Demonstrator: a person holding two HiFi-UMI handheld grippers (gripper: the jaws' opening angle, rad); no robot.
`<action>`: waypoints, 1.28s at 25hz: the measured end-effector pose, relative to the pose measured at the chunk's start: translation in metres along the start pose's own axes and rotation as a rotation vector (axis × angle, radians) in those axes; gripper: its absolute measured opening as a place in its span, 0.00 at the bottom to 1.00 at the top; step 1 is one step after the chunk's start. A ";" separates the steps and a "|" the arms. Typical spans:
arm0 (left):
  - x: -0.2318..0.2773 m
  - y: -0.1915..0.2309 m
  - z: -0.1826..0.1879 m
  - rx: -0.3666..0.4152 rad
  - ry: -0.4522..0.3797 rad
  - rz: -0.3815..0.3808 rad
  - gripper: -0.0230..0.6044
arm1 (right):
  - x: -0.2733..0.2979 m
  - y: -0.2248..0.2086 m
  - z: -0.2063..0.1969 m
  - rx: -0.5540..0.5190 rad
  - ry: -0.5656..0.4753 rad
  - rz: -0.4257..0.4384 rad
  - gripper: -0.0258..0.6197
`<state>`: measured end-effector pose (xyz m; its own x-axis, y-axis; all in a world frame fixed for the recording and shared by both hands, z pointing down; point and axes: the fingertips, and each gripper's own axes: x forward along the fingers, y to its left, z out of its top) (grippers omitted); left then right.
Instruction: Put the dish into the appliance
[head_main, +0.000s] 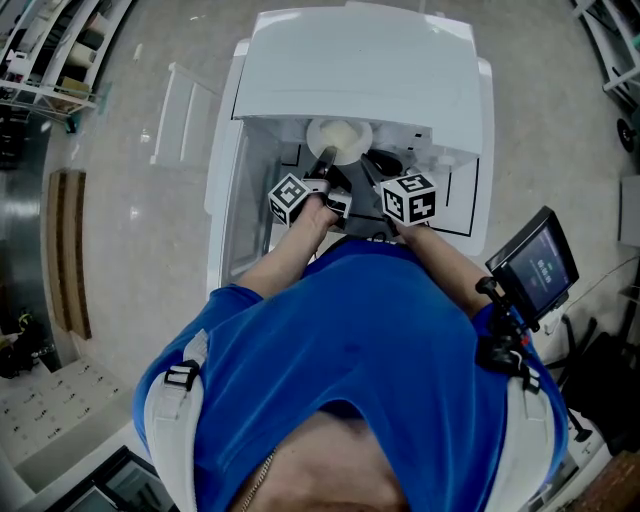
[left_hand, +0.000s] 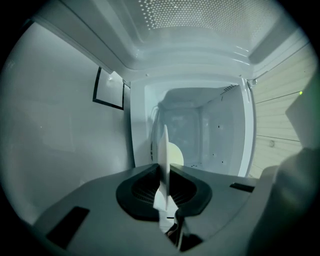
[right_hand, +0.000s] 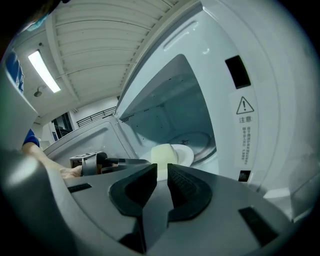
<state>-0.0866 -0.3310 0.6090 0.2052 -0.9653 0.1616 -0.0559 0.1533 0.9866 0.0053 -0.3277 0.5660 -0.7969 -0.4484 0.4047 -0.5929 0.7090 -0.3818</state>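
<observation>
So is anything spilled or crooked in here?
Nothing stands out. The left gripper holds the dish by its rim at the mouth of the open microwave, and nothing looks spilled or broken.

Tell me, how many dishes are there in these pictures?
1. A white dish is gripped by its rim in the left hand-held gripper at the open mouth of the microwave oven. Part of its inside is hidden, so more could be there.

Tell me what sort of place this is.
Likely a lab or workshop, not a home kitchen: the white microwave sits amid bare speckled floor, metal storage racks fill one corner, and a strip light runs along a ribbed ceiling.
</observation>
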 end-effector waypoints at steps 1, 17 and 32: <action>-0.001 0.001 0.000 0.000 -0.002 0.001 0.08 | 0.000 0.001 -0.001 -0.005 0.003 0.001 0.11; 0.027 0.003 0.004 -0.017 0.010 -0.060 0.09 | 0.030 -0.012 -0.002 -0.061 0.065 0.030 0.11; 0.008 -0.009 -0.009 0.081 0.126 -0.170 0.23 | 0.032 -0.009 0.000 -0.067 0.072 0.029 0.11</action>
<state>-0.0758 -0.3386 0.6014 0.3381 -0.9411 -0.0003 -0.0877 -0.0318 0.9956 -0.0152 -0.3483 0.5825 -0.8021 -0.3884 0.4536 -0.5583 0.7574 -0.3386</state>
